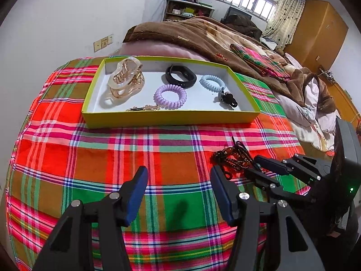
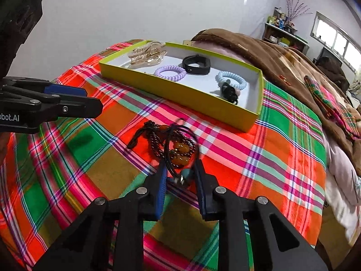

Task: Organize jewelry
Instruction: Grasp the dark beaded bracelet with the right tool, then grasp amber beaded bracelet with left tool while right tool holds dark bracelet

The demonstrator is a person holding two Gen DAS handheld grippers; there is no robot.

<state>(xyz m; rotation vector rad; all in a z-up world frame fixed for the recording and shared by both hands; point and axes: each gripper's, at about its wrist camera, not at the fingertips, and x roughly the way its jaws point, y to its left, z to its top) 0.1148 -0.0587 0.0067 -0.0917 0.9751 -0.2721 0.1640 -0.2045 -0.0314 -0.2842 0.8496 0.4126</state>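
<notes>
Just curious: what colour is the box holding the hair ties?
Yellow-green outside, white inside: the box shows best in the left wrist view.

The left gripper (image 1: 179, 189) hangs with jaws apart and nothing between them, while the right gripper (image 2: 180, 167) has narrowed.

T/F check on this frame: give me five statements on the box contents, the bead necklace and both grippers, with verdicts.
1. The purple coil hair tie lies inside the yellow box. True.
2. The bead necklace is already in the box. False: it lies on the plaid cloth in front of the box.
3. The right gripper has necklace cords and beads between its fingers. True.
4. The left gripper holds the black wristband. False: its jaws are open and empty; the wristband is in the box.
5. The box holds only one coil hair tie. False: a light blue coil hair tie is there too.
</notes>
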